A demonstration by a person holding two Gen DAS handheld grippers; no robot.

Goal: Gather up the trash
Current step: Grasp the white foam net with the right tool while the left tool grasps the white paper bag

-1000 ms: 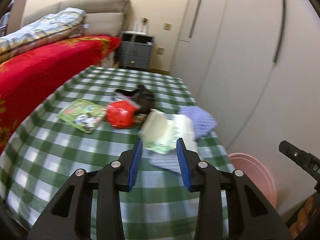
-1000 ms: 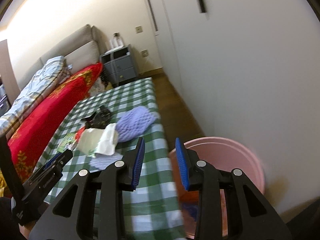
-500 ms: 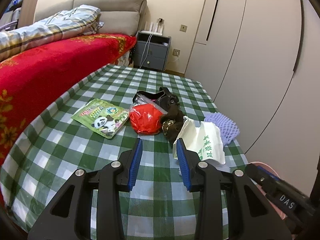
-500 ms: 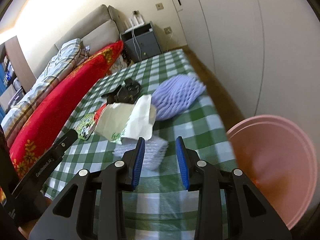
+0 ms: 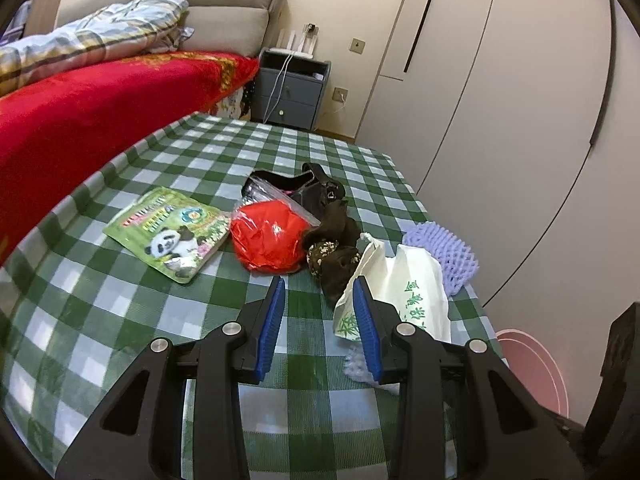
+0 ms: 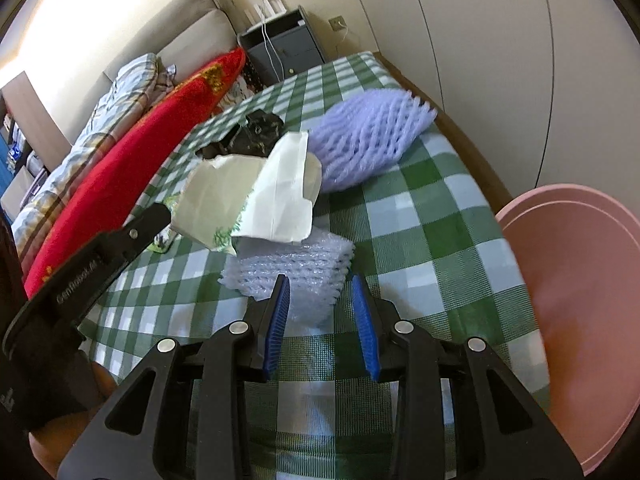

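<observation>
A pile of trash lies on the green checked table (image 5: 120,320): a red plastic bag (image 5: 272,236), a panda-print packet (image 5: 172,232), dark brown and black wrappers (image 5: 332,248), a white paper bag with green print (image 5: 404,292) and a purple foam net (image 5: 444,252). My left gripper (image 5: 318,284) hovers open just short of the dark wrappers, nothing between its fingers. My right gripper (image 6: 320,280) is open low over the table. A white foam net (image 6: 296,268) lies right at its fingertips, not pinched. Behind the net are the paper bag (image 6: 248,196) and the purple net (image 6: 368,136).
A pink bin (image 6: 580,300) stands on the floor by the table's right edge, also seen as the pink bin (image 5: 532,368) low right. A bed with a red blanket (image 5: 80,100) runs along the left. A grey nightstand (image 5: 292,92) and white wardrobe doors lie beyond.
The right gripper swung from over the pink bin down to the white foam net on the table. The left gripper shifted left and closer to the trash pile. Both stayed open.
</observation>
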